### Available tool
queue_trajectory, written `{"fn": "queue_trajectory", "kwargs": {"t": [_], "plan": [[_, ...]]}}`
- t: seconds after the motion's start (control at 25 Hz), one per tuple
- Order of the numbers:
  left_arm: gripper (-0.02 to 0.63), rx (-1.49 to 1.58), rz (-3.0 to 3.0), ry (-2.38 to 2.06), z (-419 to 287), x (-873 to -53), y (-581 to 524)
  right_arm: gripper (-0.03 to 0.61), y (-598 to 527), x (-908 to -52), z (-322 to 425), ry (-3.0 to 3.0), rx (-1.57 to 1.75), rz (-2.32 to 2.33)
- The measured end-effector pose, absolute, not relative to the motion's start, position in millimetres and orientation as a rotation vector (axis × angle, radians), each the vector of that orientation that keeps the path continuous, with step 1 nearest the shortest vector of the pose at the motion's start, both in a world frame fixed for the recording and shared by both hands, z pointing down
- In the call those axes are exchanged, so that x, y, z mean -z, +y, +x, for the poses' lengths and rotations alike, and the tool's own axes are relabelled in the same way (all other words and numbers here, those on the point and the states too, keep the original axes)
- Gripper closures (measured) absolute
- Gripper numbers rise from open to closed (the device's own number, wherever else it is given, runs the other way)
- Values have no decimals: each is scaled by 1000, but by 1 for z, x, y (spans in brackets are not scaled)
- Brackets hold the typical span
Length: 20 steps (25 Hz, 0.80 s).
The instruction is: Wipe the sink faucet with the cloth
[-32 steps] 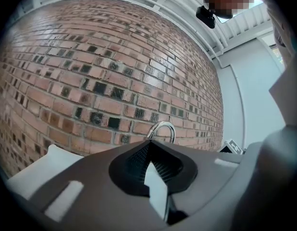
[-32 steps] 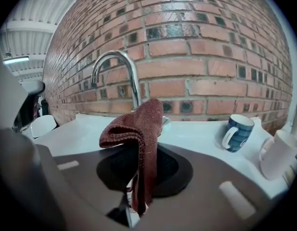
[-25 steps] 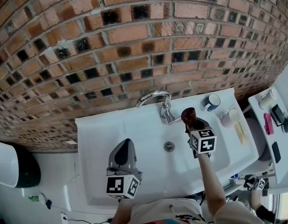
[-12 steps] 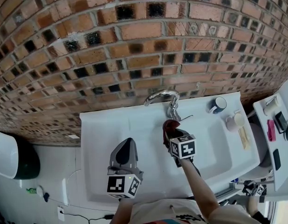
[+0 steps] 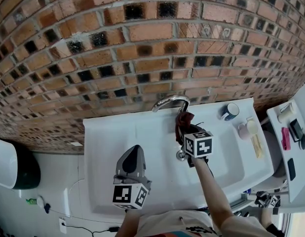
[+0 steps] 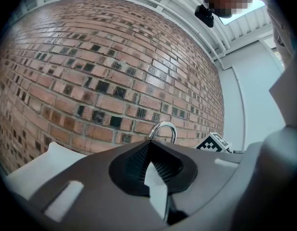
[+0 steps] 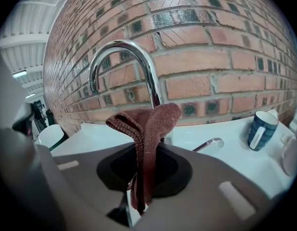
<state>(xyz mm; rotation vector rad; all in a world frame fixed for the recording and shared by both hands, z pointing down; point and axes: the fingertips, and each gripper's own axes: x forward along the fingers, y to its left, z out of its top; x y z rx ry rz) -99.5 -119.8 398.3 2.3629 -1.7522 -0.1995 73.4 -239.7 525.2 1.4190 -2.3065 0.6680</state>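
Head view: a white sink (image 5: 108, 137) is fixed to a brick wall (image 5: 142, 43), with a curved chrome faucet (image 5: 170, 101) at its rear edge. The right gripper (image 5: 186, 130) is closed on a reddish-brown cloth (image 5: 183, 120), which it holds at the base of the faucet, under the arch. Right gripper view: the cloth (image 7: 148, 124) is pinched between the jaws, and its folded top stands in front of the faucet's upright stem; contact cannot be confirmed. The faucet lever (image 7: 208, 144) projects to the right, and a blue mug (image 7: 261, 129) stands on the sink's rim. The left gripper (image 5: 134, 152) hangs over the left part of the basin, apart from the faucet. Its jaws are together and hold nothing.
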Motion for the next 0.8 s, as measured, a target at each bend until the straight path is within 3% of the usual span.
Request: {"fn": "queue_trajectory", "kwargs": {"t": [0.4,0.8], "plan": [[609,219,2356,-1775,-107,-397,-120,529,-253,-493,85,-2325,-568,1478],[609,220,2353,-1781,-107,-391,-118,529,-251,-397,52,-2498,-259,1467]]}}
